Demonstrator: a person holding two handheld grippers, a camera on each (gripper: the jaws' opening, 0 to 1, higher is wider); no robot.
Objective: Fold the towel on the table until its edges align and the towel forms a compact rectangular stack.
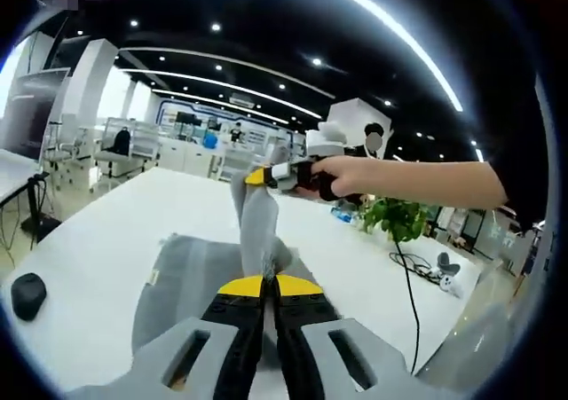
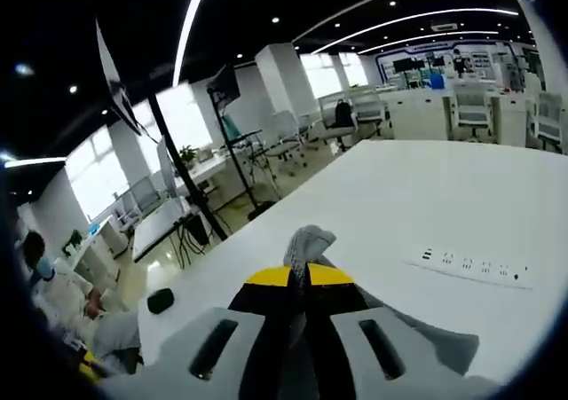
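A grey towel (image 1: pixel 191 280) lies partly on the white table (image 1: pixel 133 223), with one strip of it lifted up in the left gripper view. My left gripper (image 1: pixel 269 285), yellow-tipped, is shut on the near edge of that raised strip. The right gripper (image 1: pixel 266 176), held by a hand, is shut on the far upper end of the strip, above the table. In the right gripper view my right gripper (image 2: pixel 300 276) pinches a bunched grey towel corner (image 2: pixel 306 240) between its shut jaws, and more grey cloth (image 2: pixel 426 333) hangs below.
A black mouse-like object (image 1: pixel 28 294) sits at the table's near left. A white power strip (image 2: pixel 470 267) lies on the table. A potted green plant (image 1: pixel 395 215) and cables (image 1: pixel 413 267) are at the right. Office desks and chairs stand beyond.
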